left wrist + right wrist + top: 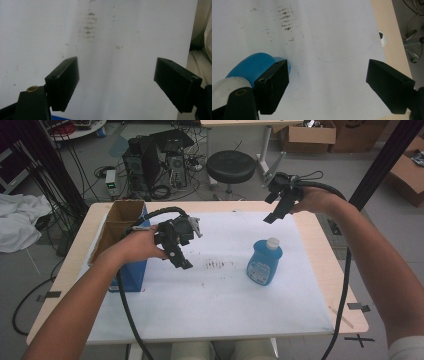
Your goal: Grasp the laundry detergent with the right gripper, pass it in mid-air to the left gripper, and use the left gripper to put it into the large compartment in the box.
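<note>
Right gripper point(276, 210), jaws spread wide and empty, hangs over the table's far right edge, above and beyond the upright blue bottle point(264, 262) standing right of centre; left gripper point(178, 255), equally wide, hovers farther off beside the cardboard box point(116, 225).

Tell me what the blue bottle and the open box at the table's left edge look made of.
Blue bottle: likely translucent plastic, glossy, with a white plastic cap and a printed label. Open box: brown corrugated cardboard inside, matte; its outer face looks blue, perhaps printed.
</note>
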Demonstrator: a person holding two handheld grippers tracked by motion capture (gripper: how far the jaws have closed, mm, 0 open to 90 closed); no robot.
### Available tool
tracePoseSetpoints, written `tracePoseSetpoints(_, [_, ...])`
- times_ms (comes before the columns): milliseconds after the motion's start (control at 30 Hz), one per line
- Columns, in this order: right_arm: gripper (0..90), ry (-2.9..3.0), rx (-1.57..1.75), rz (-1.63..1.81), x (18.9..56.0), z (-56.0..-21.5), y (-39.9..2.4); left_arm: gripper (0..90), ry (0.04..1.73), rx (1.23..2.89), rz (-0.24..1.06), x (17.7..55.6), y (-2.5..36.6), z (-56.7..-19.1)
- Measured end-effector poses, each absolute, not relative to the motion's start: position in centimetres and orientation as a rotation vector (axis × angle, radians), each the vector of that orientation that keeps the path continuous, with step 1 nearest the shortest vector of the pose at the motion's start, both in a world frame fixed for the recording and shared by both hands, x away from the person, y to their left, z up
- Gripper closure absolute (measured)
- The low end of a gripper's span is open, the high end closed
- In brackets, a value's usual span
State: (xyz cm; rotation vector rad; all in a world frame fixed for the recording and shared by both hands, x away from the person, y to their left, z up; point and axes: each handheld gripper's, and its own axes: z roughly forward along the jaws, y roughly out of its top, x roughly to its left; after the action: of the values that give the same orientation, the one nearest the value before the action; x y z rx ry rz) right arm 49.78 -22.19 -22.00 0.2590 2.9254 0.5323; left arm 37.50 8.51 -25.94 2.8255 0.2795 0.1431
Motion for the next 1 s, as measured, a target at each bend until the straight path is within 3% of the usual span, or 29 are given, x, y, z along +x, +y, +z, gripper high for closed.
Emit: tracePoseSetpoints(1000, [18.8,2.878,0.434,0.604,46.8,-21.5,-26.5,20.8,0.256,2.825,0.15,37.8,7.4,-26.2])
